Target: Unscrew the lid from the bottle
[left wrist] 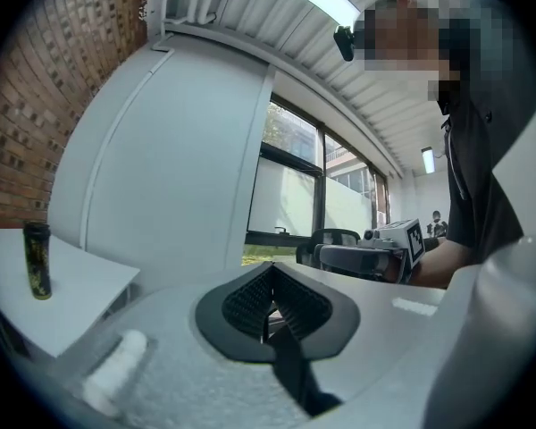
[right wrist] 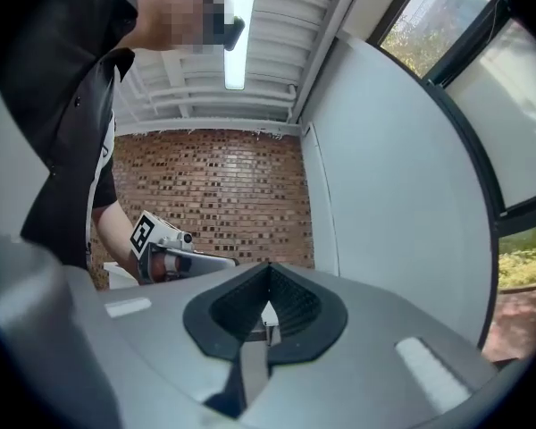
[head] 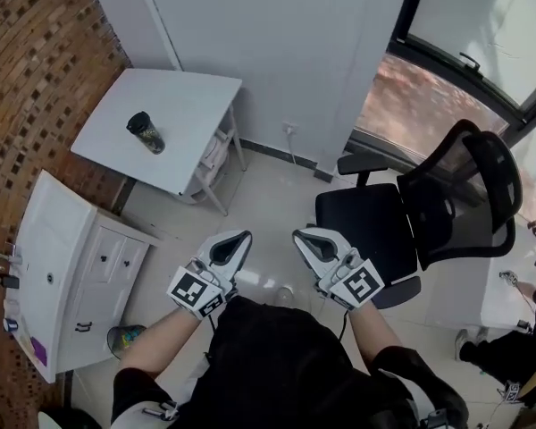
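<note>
Head view: we take the white table (head: 189, 105) as landmark. The bottle (head: 146, 134) stands upright on it, dark, cylindrical, with the lid (head: 138, 120) on. The brick wall (head: 36, 52) runs left of the table, and a white cabinet (head: 58, 266) sits just below it. A black mesh office chair (head: 411, 208) is well to the table's right, under the window (head: 482, 25). The pale glossy floor (head: 263, 199) lies between table and chair. The left gripper (head: 240, 238) and right gripper (head: 300, 236) hang well short of the table, both empty, nothing between them and the bottle.

Left gripper view: the left gripper (left wrist: 270, 298) has its ribbed black pads pressed together on nothing. The bottle (left wrist: 37, 259) is on the table (left wrist: 76, 298) at far left. The smooth white wall (left wrist: 174, 168) is behind the table, and the chair (left wrist: 336, 237) and the right gripper (left wrist: 380, 254) are off to the table's right.

Right gripper view: the right gripper (right wrist: 268, 307) is also pressed together and empty. We see no table or bottle here, only the brick wall (right wrist: 223, 195), the white wall (right wrist: 393, 186), a ceiling light (right wrist: 239, 25) and the left gripper (right wrist: 174, 256).
</note>
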Motion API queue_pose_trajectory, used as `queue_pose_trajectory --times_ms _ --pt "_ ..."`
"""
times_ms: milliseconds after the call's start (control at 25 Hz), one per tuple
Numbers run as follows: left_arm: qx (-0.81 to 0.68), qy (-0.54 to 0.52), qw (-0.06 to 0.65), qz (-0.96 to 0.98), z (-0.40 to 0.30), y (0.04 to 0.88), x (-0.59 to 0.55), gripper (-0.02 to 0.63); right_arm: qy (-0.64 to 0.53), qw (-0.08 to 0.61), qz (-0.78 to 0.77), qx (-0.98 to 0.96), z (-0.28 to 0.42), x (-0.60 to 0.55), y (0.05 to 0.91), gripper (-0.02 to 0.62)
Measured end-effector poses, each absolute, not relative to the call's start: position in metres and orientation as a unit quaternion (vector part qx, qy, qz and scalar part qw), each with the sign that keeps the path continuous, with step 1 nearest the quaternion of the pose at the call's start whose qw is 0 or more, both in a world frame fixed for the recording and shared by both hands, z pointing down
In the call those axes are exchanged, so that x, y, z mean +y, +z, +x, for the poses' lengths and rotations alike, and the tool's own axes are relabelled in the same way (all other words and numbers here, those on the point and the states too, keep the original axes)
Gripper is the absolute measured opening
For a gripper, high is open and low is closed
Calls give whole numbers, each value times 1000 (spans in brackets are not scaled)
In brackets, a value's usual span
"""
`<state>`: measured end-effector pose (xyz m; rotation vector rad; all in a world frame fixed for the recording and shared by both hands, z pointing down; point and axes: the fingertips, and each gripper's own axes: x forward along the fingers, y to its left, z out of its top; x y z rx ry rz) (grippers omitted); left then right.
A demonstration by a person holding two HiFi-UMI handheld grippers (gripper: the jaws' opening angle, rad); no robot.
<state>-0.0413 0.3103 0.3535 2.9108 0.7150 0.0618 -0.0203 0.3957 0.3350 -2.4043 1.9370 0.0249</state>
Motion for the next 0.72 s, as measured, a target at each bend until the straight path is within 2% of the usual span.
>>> queue_pose_trajectory --times_ms 200,400,720 --pt "167 16 77 983 -37 351 269 2 4 33 -743 669 5 360 354 6" --pt "126 6 68 990 -44 349 213 2 18 34 -700 713 -1 292 340 6" --pt "131 -11 53 990 1 345 143 2 7 7 -701 713 43 218 345 6"
